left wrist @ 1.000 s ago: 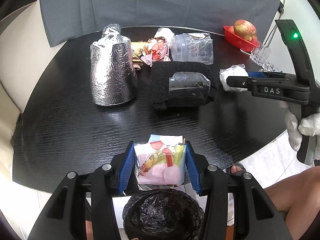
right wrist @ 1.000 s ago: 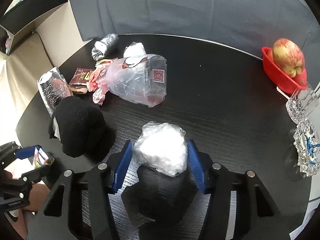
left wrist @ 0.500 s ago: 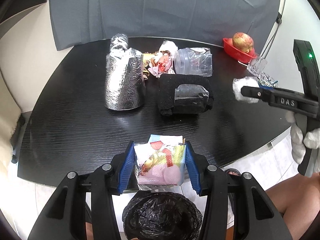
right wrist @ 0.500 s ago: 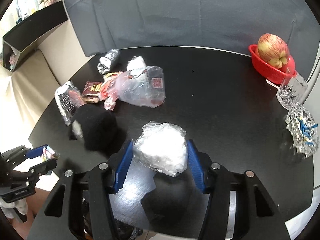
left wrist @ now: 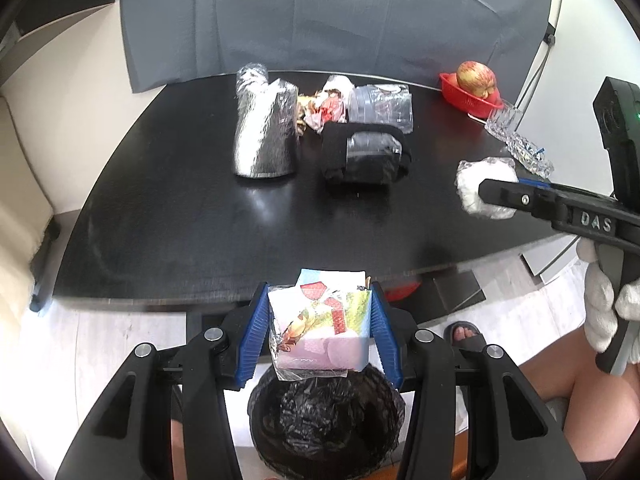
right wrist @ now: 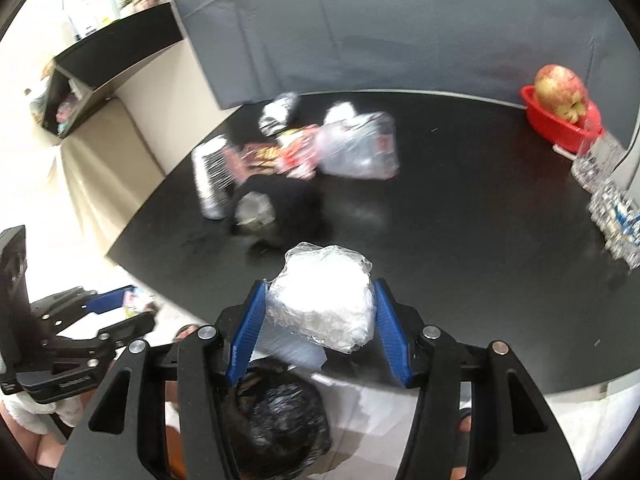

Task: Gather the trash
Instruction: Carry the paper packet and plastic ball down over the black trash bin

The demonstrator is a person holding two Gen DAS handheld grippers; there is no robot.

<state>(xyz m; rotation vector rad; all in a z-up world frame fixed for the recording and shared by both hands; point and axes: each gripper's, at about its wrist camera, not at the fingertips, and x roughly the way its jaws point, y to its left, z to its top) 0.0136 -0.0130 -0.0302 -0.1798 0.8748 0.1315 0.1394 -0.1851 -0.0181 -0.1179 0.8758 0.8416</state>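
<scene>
The left tool [left wrist: 318, 330] pinches a colourful wrapper [left wrist: 318, 328] above the black-lined bin [left wrist: 326, 412], off the black counter [left wrist: 180, 220]. The right tool [right wrist: 318, 328] clamps a white plastic wad [right wrist: 322, 300] over the counter's edge. A grey cloth [left wrist: 320, 16] hangs behind.

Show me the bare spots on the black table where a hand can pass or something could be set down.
Bare: the near-left stretch of the table, in front of the foil bag, and the middle between the black bundle and the red basket. Crowded: the far-centre cluster around the clear plastic bag, and the right edge by the glass dishes.
</scene>
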